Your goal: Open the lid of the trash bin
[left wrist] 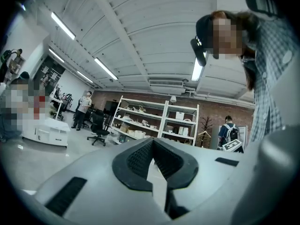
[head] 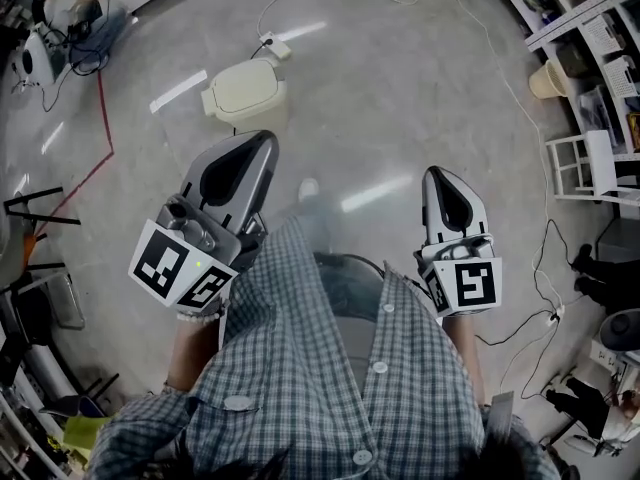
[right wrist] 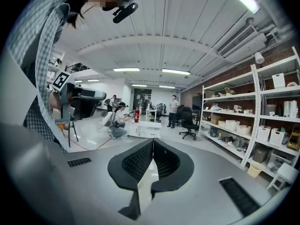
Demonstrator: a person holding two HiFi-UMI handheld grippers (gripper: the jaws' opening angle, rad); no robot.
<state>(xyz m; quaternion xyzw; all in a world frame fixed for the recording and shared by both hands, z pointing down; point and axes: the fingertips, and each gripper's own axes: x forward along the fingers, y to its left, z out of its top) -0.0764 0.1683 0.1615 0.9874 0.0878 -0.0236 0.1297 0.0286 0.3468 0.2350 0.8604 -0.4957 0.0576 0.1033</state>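
Cream-coloured trash bin (head: 222,108) on the floor (head: 400,88), lid (head: 248,81) shut. Lies ahead of the fingertips, well apart, nearer to the left gripper (head: 262,143) than the right gripper (head: 437,175). Fingers pressed together on both, holding nothing. Probably calls for a forward, downward reach with the left.

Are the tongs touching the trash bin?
No, the left tongs and right tongs hang by the person's shirt, apart from the trash bin.
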